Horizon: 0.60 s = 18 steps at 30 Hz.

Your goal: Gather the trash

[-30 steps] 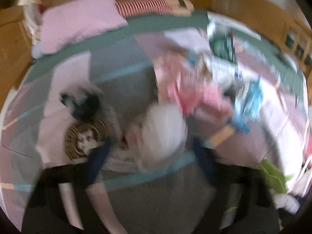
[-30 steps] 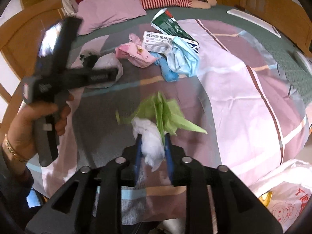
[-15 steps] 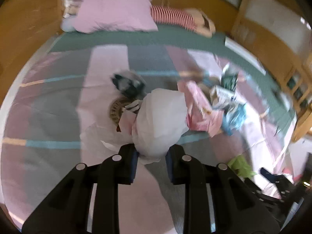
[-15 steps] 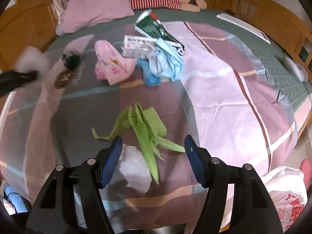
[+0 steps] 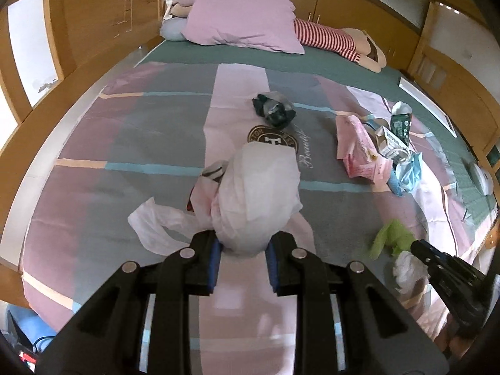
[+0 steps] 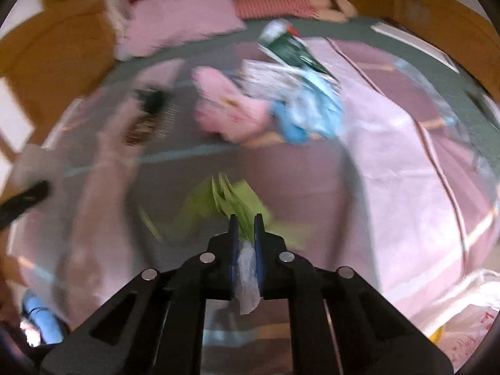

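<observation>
Item: we are clamping the right gripper, just closed, on green paper and white tissue; the left gripper is pinching a white plastic bag; the trash bag is lying lower right, nearer the right hand.

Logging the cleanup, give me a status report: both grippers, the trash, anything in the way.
Left gripper shut on white plastic bag. Right gripper, jaws just closed, shut on white tissue and green wrapper. Pink packet and blue litter uncollected on bed; nothing blocking.
</observation>
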Each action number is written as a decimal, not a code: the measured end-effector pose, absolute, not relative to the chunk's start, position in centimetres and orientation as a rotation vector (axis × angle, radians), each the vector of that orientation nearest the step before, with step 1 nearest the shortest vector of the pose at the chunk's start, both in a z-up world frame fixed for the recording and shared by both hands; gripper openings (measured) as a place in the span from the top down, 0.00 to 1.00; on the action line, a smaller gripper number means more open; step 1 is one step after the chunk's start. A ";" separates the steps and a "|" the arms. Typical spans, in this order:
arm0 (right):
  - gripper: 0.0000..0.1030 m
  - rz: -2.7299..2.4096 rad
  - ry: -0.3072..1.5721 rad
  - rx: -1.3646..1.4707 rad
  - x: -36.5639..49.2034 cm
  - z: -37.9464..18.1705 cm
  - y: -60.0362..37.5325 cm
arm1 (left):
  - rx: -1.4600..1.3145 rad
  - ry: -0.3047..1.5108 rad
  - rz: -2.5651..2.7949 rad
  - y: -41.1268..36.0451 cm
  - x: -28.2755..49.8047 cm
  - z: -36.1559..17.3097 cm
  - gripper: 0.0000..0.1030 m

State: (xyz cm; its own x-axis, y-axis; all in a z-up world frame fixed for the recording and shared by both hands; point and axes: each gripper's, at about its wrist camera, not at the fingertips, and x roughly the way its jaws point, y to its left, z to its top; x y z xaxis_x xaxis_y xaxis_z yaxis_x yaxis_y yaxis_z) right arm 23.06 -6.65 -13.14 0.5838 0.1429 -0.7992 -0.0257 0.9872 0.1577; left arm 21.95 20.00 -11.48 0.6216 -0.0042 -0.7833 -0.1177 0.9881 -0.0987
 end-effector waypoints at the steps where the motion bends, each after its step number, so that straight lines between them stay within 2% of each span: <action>1: 0.90 0.127 0.921 0.131 22.8 -12.6 -6.0 | -0.148 0.905 0.068 20.1 21.9 -11.5 0.75; 7: 0.90 0.218 0.858 0.118 22.5 -10.7 -3.8 | -0.156 0.917 0.081 20.7 21.8 -11.9 0.75; 18: 0.90 0.123 0.863 0.163 21.8 -10.4 -7.2 | -0.163 0.907 0.073 21.0 21.6 -11.6 0.75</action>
State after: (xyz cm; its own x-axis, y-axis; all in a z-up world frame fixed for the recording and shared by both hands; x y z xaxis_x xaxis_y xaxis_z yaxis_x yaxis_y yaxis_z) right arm 21.81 -7.25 -10.45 0.6442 0.1736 -0.7449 -0.0419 0.9805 0.1922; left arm 21.59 20.99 -11.63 0.6148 -0.0064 -0.7886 -0.1316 0.9851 -0.1105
